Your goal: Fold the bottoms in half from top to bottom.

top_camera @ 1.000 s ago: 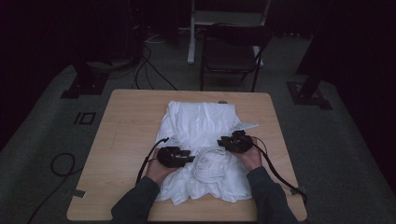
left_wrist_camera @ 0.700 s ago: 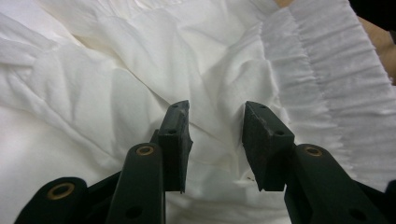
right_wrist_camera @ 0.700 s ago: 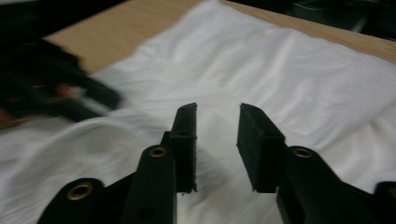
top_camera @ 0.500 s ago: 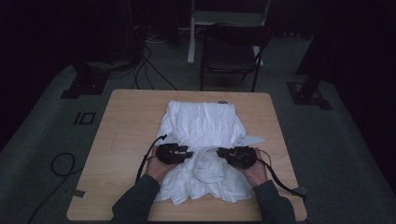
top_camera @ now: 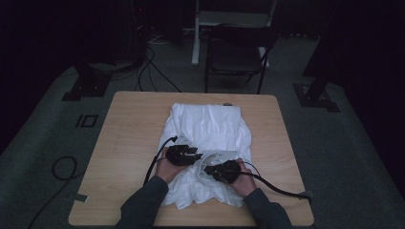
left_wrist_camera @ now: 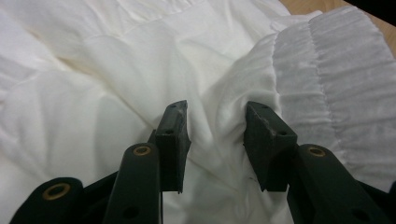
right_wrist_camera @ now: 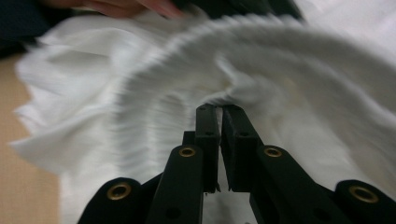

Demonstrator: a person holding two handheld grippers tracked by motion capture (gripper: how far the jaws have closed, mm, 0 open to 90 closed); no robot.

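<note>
Moved: right tongs (top_camera: 206, 171) have been carried down and left across the garment (top_camera: 210, 129) since a second ago, toward the lower middle of the high view; left tongs (top_camera: 197, 153) have shifted little.
Meaning: judged, a gathered band (left_wrist_camera: 336, 84) is being drawn over the cloth, as in folding.
Left tongs: jaws stand wide, with a ridge of cloth between them, not yet clamped.
Right tongs: jaws nearly together, pinching the band's edge in the right gripper view.
Garment: lies at the centre of the worktop (top_camera: 124, 143).
Count: one garment, two tongs, one worktop, one chair (top_camera: 236, 55) at upper centre.
</note>
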